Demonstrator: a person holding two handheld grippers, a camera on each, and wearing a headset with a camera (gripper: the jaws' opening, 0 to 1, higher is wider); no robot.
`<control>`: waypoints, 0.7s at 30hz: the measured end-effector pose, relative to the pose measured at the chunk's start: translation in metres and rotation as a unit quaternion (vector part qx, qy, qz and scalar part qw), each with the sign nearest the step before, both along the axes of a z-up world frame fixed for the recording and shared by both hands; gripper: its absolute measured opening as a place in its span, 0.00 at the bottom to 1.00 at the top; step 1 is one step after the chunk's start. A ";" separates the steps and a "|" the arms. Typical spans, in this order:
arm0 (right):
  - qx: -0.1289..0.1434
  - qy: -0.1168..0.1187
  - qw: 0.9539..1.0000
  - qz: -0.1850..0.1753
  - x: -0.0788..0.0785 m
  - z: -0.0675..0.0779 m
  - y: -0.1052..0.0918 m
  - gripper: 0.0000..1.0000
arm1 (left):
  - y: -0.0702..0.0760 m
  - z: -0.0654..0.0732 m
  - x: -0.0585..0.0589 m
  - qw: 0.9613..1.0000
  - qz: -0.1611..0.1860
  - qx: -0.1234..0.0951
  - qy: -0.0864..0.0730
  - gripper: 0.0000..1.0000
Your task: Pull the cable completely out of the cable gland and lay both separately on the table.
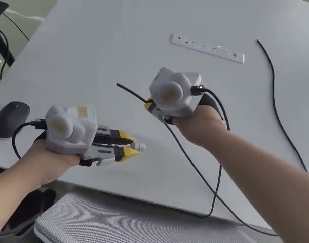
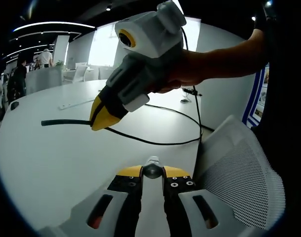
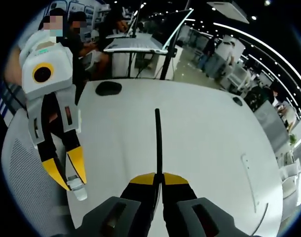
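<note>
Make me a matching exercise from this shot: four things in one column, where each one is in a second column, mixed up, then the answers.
Things
1. cable gland
2. black cable
3. power strip
4. computer mouse

Places
A. lying on the far part of the table
B. clamped in the right gripper
C. on the table, left of the left gripper in the head view
D. clamped in the left gripper

Pairs: 1-D, 2-B, 3-A, 4-C
</note>
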State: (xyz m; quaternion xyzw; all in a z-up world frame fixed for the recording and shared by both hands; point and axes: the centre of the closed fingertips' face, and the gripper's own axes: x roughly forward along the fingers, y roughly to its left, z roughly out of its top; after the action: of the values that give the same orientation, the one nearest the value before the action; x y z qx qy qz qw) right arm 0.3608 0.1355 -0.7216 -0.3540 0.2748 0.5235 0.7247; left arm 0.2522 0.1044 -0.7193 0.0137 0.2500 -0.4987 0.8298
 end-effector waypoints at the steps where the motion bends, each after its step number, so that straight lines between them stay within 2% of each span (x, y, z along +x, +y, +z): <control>1: -0.001 0.002 1.000 0.006 -0.001 -0.005 0.004 0.00 | 0.001 -0.003 -0.001 1.000 0.001 0.001 0.001 0.15; 6: 0.000 0.025 0.999 0.035 -0.011 -0.025 0.020 0.00 | 0.010 -0.018 -0.001 1.000 0.010 0.003 0.009 0.15; 12: -0.017 0.039 0.997 0.070 -0.019 -0.055 0.032 0.00 | 0.019 -0.036 0.000 0.999 0.025 0.004 0.025 0.15; 14: -0.023 0.045 0.996 0.071 -0.019 -0.063 0.034 0.00 | 0.021 -0.043 0.000 0.999 0.028 0.008 0.031 0.15; 18: -0.033 0.052 0.995 0.075 -0.019 -0.076 0.038 0.00 | 0.024 -0.048 0.002 0.998 0.041 0.002 0.041 0.15; 21: -0.037 0.064 0.994 0.075 -0.020 -0.084 0.040 0.00 | 0.025 -0.057 0.003 0.998 0.045 0.006 0.049 0.15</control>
State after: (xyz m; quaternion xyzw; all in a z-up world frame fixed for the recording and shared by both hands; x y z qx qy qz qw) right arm 0.3413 0.1751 -0.8056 -0.3661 0.3118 0.5876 0.6507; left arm 0.2556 0.1297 -0.7762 -0.0167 0.2940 -0.4589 0.8383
